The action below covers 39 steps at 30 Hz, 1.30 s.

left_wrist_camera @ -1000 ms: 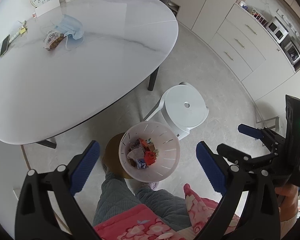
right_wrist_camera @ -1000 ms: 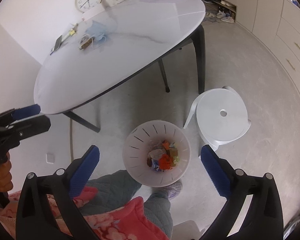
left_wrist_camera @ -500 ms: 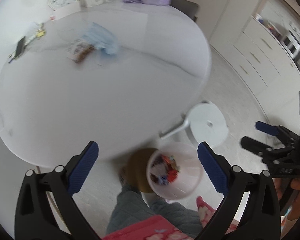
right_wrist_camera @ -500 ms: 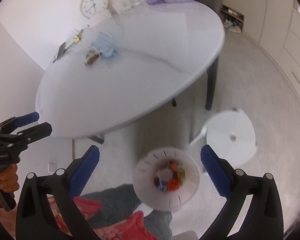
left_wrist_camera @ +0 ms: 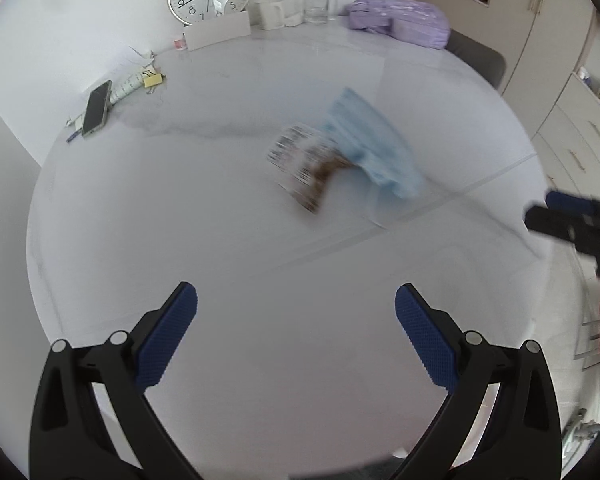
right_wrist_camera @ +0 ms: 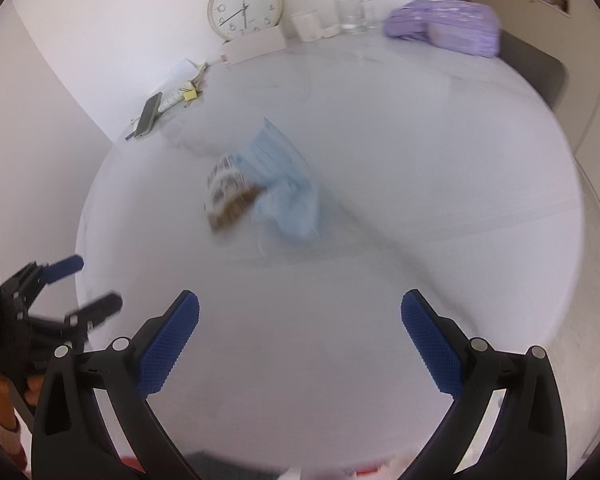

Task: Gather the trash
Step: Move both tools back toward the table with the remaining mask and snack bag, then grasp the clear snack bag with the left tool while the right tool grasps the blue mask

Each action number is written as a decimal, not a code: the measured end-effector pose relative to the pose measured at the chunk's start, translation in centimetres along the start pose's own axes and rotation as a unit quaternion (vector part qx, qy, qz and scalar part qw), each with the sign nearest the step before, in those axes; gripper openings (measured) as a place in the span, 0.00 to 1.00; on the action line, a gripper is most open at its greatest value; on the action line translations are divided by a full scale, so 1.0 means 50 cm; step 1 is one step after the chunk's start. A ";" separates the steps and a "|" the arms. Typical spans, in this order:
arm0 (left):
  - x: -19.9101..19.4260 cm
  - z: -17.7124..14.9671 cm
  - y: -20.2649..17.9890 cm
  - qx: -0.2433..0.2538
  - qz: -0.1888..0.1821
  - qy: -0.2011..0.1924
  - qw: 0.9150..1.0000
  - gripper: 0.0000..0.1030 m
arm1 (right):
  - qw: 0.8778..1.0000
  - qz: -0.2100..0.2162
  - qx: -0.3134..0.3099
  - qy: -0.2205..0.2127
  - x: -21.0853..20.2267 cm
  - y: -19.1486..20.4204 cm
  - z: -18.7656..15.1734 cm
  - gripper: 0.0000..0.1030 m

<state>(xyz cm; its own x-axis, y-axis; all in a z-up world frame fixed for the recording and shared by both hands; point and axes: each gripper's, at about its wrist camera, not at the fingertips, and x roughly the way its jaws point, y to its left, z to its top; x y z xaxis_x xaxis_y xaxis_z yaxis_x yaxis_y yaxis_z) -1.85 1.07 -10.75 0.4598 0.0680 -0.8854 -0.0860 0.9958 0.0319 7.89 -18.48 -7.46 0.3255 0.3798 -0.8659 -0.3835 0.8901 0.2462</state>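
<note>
Left wrist: mask (left_wrist_camera: pixel 370 148) and wrapper (left_wrist_camera: pixel 304 170) uncollected on table (left_wrist_camera: pixel 180 220), 12 o'clock; left gripper (left_wrist_camera: pixel 296 332) and right gripper (right_wrist_camera: pixel 300 340) both gape empty.

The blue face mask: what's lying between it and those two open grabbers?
Only bare table separates the mask from both open grippers, in both wrist views.
</note>
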 end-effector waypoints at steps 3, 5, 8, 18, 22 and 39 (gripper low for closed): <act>0.049 0.035 0.034 0.004 0.003 0.001 1.000 0.92 | 1.000 0.006 -0.007 0.005 0.075 0.007 0.070 0.97; 0.081 0.055 0.050 0.005 -0.005 0.004 1.000 0.92 | 1.000 0.006 -0.011 0.008 0.128 0.010 0.112 0.97; 0.117 0.077 0.063 0.009 -0.020 0.005 1.000 0.92 | 1.000 -0.001 -0.015 0.018 0.196 0.010 0.161 0.90; 0.201 0.144 0.037 0.075 -0.067 -0.011 0.995 0.92 | 0.995 -0.001 0.001 0.097 0.340 -0.007 0.211 0.17; 0.234 0.181 0.024 0.108 -0.059 -0.016 0.992 0.92 | 0.995 0.006 0.033 0.095 0.309 -0.031 0.199 0.06; 0.359 0.265 -0.045 0.222 -0.090 0.005 0.971 0.75 | 0.989 -0.019 0.142 0.028 0.054 -0.159 0.106 0.05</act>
<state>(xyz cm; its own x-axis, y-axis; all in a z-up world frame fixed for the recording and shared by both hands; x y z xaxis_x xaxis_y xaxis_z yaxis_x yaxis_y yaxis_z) 18.31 0.87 -20.55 0.4227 -0.1086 -0.8997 0.3863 0.9197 0.0704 16.39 -23.19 -9.47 0.2837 0.3366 -0.8979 -0.1117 0.9416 0.3177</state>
